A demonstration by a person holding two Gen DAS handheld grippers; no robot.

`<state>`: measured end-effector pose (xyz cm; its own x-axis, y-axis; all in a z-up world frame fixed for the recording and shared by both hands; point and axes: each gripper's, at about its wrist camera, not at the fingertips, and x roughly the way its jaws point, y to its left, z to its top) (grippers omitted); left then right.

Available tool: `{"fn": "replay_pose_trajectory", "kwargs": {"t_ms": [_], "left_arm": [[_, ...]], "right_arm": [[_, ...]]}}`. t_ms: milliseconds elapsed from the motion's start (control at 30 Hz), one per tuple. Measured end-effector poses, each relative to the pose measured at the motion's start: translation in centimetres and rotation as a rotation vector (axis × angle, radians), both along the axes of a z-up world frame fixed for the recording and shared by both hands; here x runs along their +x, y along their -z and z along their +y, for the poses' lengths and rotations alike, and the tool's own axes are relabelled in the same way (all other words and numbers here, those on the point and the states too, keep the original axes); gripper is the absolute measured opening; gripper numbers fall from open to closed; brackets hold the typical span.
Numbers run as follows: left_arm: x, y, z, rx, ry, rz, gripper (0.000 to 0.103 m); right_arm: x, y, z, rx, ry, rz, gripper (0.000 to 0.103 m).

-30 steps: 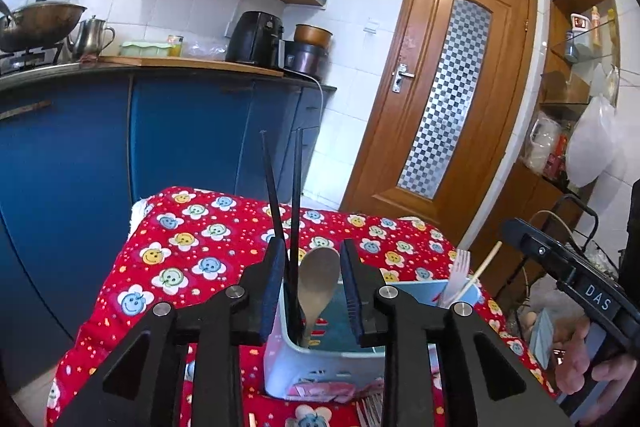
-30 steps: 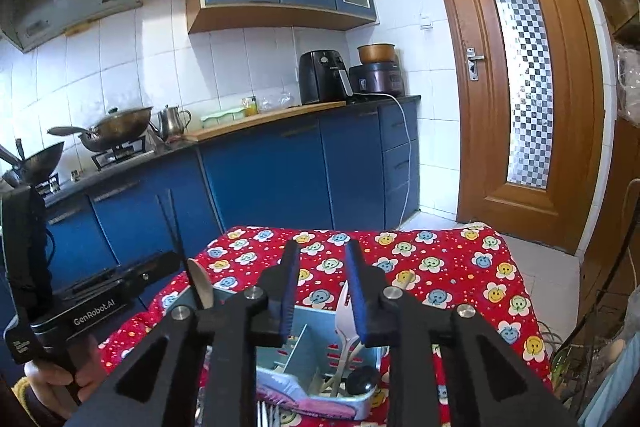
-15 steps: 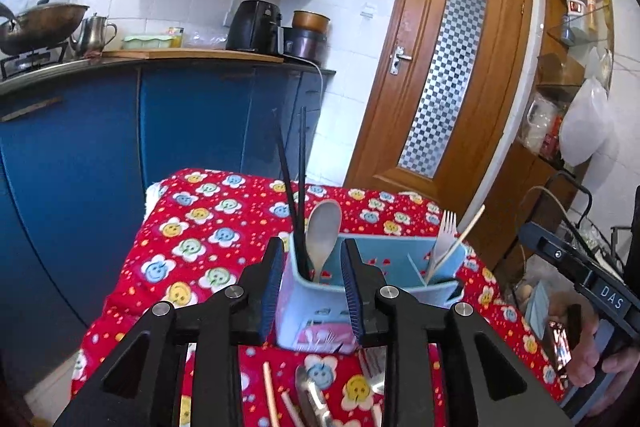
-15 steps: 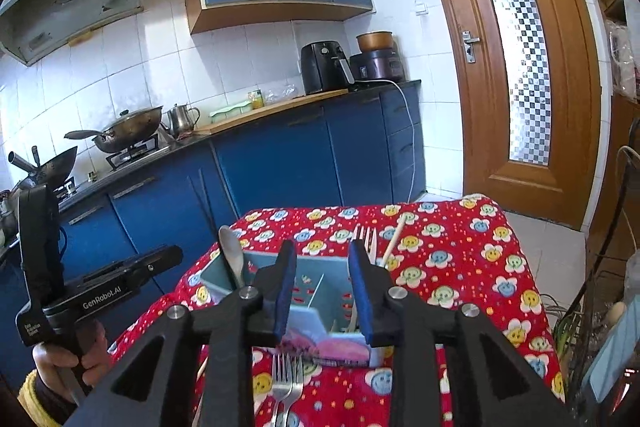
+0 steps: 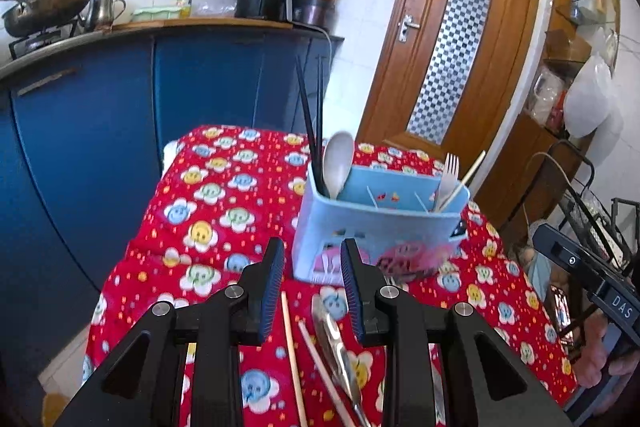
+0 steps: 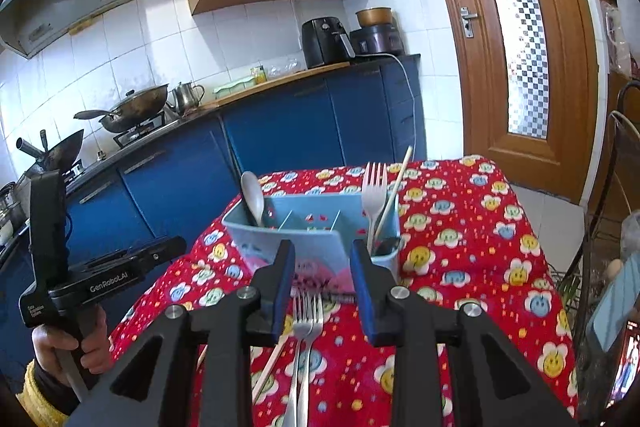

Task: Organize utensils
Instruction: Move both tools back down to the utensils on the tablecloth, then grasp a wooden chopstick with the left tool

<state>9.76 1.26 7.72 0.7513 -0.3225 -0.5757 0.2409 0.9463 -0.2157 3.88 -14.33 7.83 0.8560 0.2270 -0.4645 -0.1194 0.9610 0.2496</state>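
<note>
Red flowered cloth (image 5: 224, 211), blue kitchen cabinets (image 5: 208, 83).
I see blue caddy (image 5: 376, 223) at 12 o'clock; both grippers (image 5: 312, 291) (image 6: 322, 281) apart, empty.

Tablecloth (image 5: 224, 227): red, printed with smiling flowers in blue, yellow and white.
Utensil holder (image 5: 376, 227): pale blue, pink print low on the front.
Chopsticks in holder (image 5: 310, 123): black pair; one pale wooden stick (image 6: 394, 195) at the other end.
Spoon (image 6: 252, 197): grey-white.
Standing fork (image 6: 374, 195): white.
Forks on cloth (image 6: 306, 347): bright metal.
Left gripper (image 5: 312, 291): black, blue pads.
Right gripper (image 6: 323, 283): black, blue pads.
Cabinets (image 6: 280, 131): deep blue.
Door (image 5: 452, 39): brown wood, chequered glass.
Wall tiles (image 6: 160, 55): white.
</note>
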Motion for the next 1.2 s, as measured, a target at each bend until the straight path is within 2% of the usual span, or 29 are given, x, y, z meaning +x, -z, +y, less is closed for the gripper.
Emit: {"fn": "replay_pose_trajectory", "kwargs": {"t_ms": [567, 1200], "left_arm": [[-2.1, 3.8, 0.4, 0.034, 0.013, 0.152, 0.030], [-0.6, 8.1, -0.9, 0.108, 0.022, 0.294, 0.030]], "right_arm": [[-2.8, 4.9, -0.1, 0.047, 0.002, 0.134, 0.034], [-2.4, 8.1, -1.4, 0.065, 0.024, 0.232, 0.038]]}}
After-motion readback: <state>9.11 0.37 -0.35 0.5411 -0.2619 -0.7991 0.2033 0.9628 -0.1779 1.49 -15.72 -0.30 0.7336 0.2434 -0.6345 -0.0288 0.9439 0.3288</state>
